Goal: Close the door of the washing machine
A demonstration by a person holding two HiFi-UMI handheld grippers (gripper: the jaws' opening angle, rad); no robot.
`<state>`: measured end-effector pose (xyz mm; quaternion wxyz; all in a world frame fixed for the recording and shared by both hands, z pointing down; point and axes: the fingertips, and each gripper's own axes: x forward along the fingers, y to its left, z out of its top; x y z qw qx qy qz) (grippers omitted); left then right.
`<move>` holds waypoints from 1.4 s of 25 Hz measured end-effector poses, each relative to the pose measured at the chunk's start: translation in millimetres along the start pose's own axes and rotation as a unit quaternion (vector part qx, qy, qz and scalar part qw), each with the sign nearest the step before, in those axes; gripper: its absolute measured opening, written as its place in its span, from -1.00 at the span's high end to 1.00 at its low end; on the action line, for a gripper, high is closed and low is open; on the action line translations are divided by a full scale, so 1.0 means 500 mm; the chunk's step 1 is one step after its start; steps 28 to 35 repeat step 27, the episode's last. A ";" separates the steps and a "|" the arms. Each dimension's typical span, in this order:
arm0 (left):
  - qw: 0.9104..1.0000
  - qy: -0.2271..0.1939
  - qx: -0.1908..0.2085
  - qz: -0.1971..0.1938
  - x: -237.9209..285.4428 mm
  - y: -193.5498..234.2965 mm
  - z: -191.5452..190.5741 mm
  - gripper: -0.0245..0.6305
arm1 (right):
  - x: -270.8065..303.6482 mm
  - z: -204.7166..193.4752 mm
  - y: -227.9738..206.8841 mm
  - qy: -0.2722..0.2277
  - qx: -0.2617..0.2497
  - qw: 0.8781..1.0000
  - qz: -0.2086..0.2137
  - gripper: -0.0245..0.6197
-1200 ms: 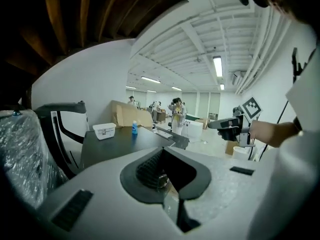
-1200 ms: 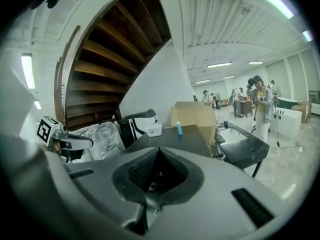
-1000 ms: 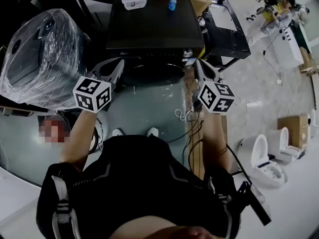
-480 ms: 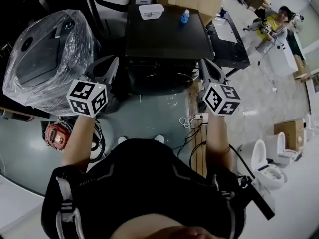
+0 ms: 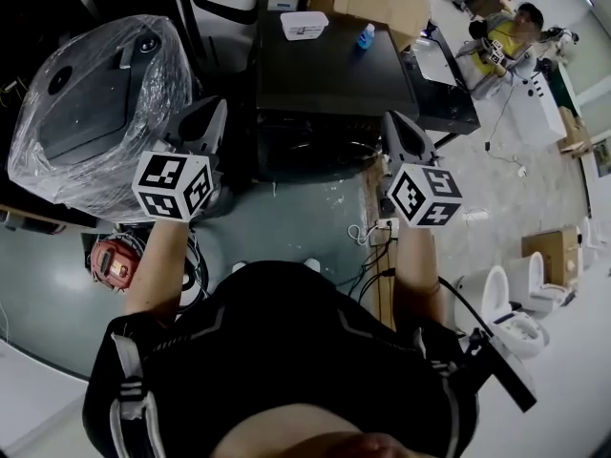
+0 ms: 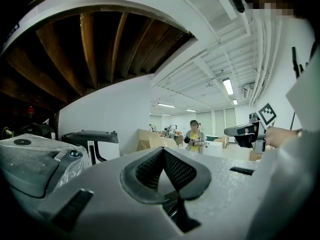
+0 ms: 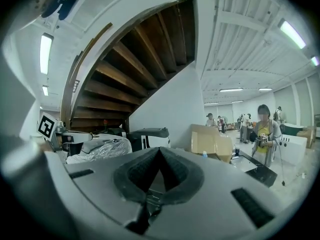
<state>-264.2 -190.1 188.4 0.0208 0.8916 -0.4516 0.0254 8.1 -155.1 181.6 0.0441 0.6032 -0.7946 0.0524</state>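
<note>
Head view puts the black washing machine (image 5: 329, 65) straight ahead of me, its round door (image 5: 315, 151) on the front face. From this steep angle I judge it shut or nearly so, but I cannot confirm the latch. A plastic-wrapped appliance (image 5: 91, 103) sits to its left. My left gripper (image 5: 212, 113) and right gripper (image 5: 394, 127) hang level either side of the door, clear of it. Both have their jaws pressed together on nothing, which suits pushing rather than grasping. A white tub (image 5: 305, 25) and a blue bottle (image 5: 366, 36) sit on top.
</note>
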 end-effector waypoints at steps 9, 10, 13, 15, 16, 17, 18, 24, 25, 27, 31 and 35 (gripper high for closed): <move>1.000 -0.011 0.007 0.003 -0.009 0.003 0.016 0.92 | 0.005 0.011 0.030 -0.002 -0.018 1.000 0.004 0.91; 1.000 -0.012 0.006 0.004 -0.010 0.004 0.015 0.92 | 0.005 0.011 0.031 -0.002 -0.019 1.000 0.004 0.91; 1.000 -0.014 0.002 0.010 -0.014 0.008 0.015 0.92 | 0.005 0.013 0.032 -0.004 -0.023 1.000 0.005 0.91; 1.000 -0.016 0.001 0.013 -0.017 0.009 0.016 0.92 | 0.004 0.015 0.035 -0.007 -0.026 1.000 0.006 0.91; 1.000 -0.017 0.001 0.013 -0.018 0.008 0.017 0.92 | 0.003 0.016 0.036 -0.008 -0.027 1.000 0.007 0.91; 1.000 -0.018 0.001 0.013 -0.020 0.007 0.017 0.92 | 0.002 0.017 0.037 -0.009 -0.028 1.000 0.007 0.91; 1.000 -0.019 0.001 0.014 -0.021 0.006 0.018 0.92 | 0.001 0.017 0.039 -0.010 -0.029 1.000 0.007 0.91; 1.000 -0.021 0.003 0.011 -0.019 0.001 0.020 0.92 | 0.002 0.012 0.041 -0.005 -0.034 0.999 0.009 0.91; 1.000 -0.021 0.003 0.011 -0.019 0.001 0.021 0.92 | 0.003 0.010 0.042 -0.004 -0.036 0.999 0.009 0.91; 1.000 -0.023 0.004 0.011 -0.019 0.002 0.022 0.92 | 0.005 0.008 0.043 -0.003 -0.039 0.999 0.008 0.91; 1.000 -0.023 0.004 0.011 -0.019 0.002 0.022 0.92 | 0.005 0.008 0.043 -0.003 -0.039 0.999 0.008 0.91; 1.000 -0.023 0.004 0.011 -0.019 0.002 0.022 0.92 | 0.005 0.008 0.043 -0.003 -0.039 0.999 0.008 0.91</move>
